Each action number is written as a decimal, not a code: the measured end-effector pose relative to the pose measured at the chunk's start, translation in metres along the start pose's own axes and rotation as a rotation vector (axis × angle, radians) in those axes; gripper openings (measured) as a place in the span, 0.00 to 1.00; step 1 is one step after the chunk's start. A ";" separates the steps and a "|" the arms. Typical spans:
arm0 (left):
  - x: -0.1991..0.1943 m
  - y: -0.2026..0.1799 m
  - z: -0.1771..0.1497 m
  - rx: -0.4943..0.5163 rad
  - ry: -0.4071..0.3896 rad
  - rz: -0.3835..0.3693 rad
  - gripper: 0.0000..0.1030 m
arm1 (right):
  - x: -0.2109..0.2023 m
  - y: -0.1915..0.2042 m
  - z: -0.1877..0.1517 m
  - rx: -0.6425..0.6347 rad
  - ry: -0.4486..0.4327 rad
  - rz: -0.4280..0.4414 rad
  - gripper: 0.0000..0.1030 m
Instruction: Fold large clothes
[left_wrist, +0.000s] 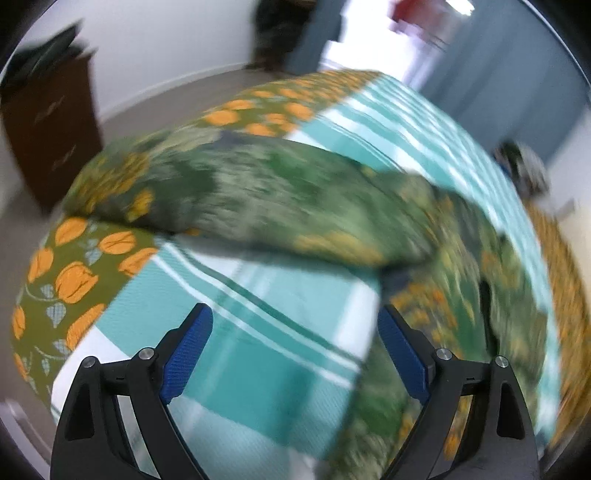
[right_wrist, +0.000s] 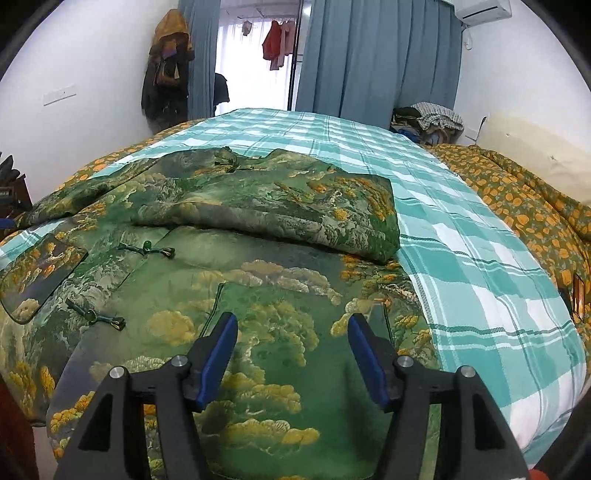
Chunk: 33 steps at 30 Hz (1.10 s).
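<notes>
On the bed covered with a teal-and-white checked sheet lies the large green padded jacket printed with yellow-orange trees and clouds, spread across the near half. One sleeve or side panel is already folded inward over the chest, its edge resting on the body. The lower body and the opposite side look unfolded, so I judge the job roughly a third done. The right gripper hovers over the hem, fingers partly apart, holding nothing. The left gripper, in a blurred view, is spread wide and empty.
</notes>
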<state>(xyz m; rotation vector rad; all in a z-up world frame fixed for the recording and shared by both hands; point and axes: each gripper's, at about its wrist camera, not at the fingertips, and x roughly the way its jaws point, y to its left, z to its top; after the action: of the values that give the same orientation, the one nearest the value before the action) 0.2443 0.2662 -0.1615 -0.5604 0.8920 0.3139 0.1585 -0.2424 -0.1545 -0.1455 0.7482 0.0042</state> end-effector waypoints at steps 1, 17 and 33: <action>0.004 0.012 0.007 -0.049 -0.007 -0.002 0.89 | 0.002 0.001 -0.001 -0.003 0.005 0.000 0.62; 0.053 0.109 0.064 -0.490 -0.082 0.031 0.10 | 0.015 0.015 -0.002 -0.034 0.045 0.033 0.62; -0.059 -0.256 0.007 0.668 -0.395 -0.090 0.07 | 0.012 -0.022 0.003 0.147 0.051 0.068 0.62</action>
<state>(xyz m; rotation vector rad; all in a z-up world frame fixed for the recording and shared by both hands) 0.3364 0.0606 -0.0268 0.0842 0.5359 0.0274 0.1711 -0.2647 -0.1575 0.0200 0.8011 0.0107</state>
